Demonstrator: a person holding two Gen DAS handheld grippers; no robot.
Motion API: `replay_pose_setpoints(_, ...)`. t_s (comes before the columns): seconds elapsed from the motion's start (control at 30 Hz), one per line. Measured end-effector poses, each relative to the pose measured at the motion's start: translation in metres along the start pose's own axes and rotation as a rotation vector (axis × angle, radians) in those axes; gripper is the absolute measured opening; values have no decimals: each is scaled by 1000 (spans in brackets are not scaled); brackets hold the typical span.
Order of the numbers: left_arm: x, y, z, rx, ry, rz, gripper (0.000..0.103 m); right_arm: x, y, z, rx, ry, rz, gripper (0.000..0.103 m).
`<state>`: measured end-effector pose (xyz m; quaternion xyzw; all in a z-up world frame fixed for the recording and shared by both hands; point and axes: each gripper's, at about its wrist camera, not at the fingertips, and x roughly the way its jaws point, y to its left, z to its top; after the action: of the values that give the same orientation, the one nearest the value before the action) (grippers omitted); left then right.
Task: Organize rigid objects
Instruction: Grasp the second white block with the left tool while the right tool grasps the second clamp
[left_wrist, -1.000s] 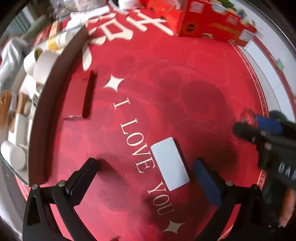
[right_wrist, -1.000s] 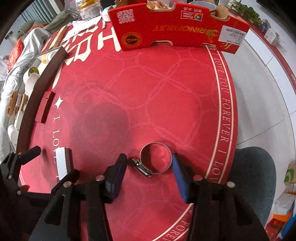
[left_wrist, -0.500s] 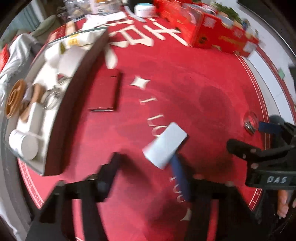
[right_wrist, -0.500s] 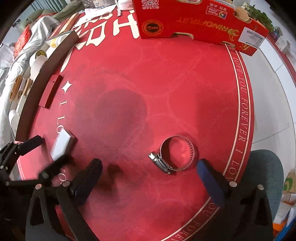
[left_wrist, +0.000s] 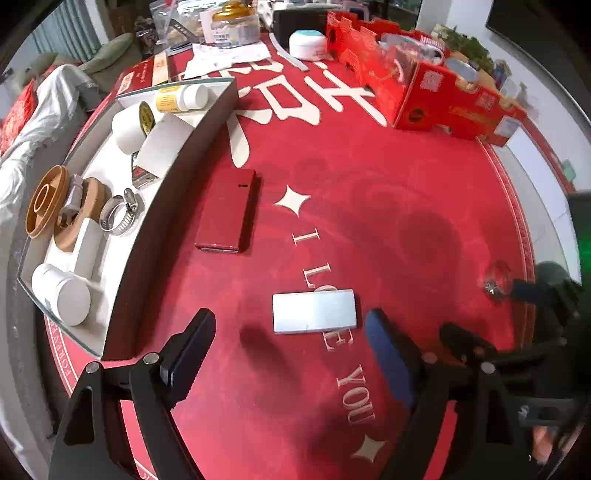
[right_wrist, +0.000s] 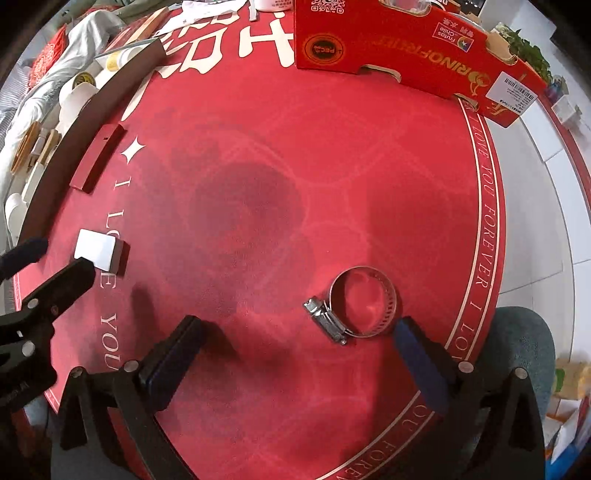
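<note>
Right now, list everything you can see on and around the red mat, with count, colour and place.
Red mat: one, red with white lettering, under everything.
Tray: one, dark wall, white floor, left edge.
White slab: one, white, flat on mat between left fingers.
Red case: one, dark red, beside tray wall.
Hose clamp: one, silver, loose on mat before the right gripper.
Second hose clamp: one, silver, in tray.
White bottles: several, in tray.
Fruit box: one, red, far edge.
Left gripper: one, black, open.
Right gripper: one, black, open.

A red mat (left_wrist: 369, 184) carries white lettering; the silver-white block (left_wrist: 314, 311) and silvery hose clamp (right_wrist: 360, 304) lie on it.
</note>
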<state>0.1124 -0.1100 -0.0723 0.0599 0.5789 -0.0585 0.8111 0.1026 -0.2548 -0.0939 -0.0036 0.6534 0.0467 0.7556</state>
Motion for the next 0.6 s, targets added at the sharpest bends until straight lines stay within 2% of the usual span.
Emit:
replay_pose_setpoints(0.1, 22, 1, 4, -36, 82, 6, 88, 1, -1, -2, -2, -4, 0, 103)
replay_pose_setpoints(0.23, 21, 3, 2, -58, 48, 15, 94, -2, -4, -2, -1, -7, 1, 103)
replay_pose_setpoints(0.3, 23, 7, -1, -92, 55, 30, 103, -2, -4, -2, -1, -8, 1, 103)
replay_pose_setpoints(0.6, 18, 7, -7, -100, 7, 36, 103, -1, -4, -1, 0, -12, 0, 103)
